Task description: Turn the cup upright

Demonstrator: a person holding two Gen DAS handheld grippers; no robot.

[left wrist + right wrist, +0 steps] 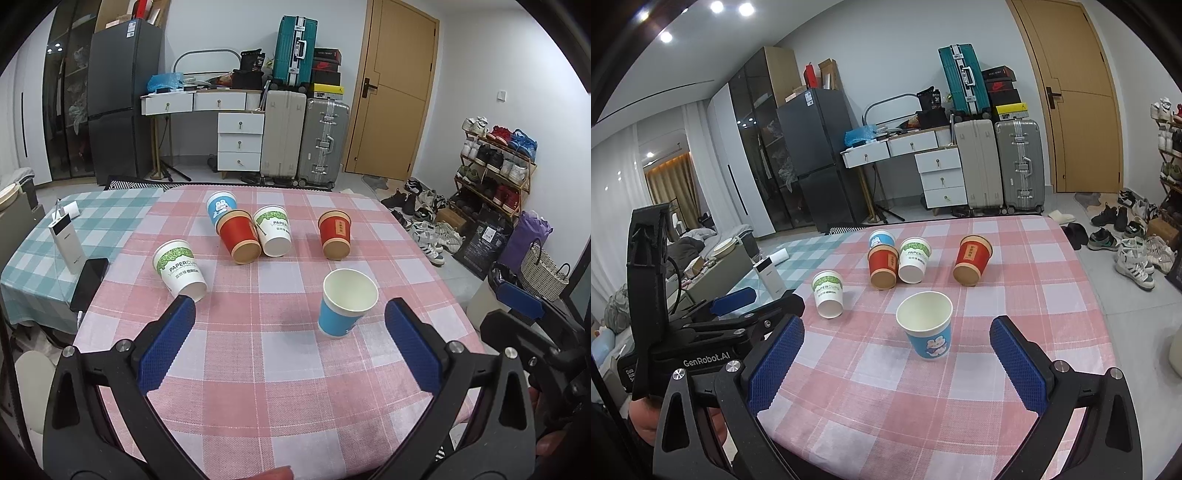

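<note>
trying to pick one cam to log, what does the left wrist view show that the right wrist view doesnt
Only the left wrist view shows the black phone and the wicker basket. Only the right wrist view shows the rabbit print on the upright blue cup, plus the curtains. Both show six cups, five upside down, on the pink checked tablecloth, with both grippers open and empty.

fridge [122, 99] | teal suitcase [295, 50] | shoe rack [496, 164] | door [395, 88] | power bank [66, 238]
</note>
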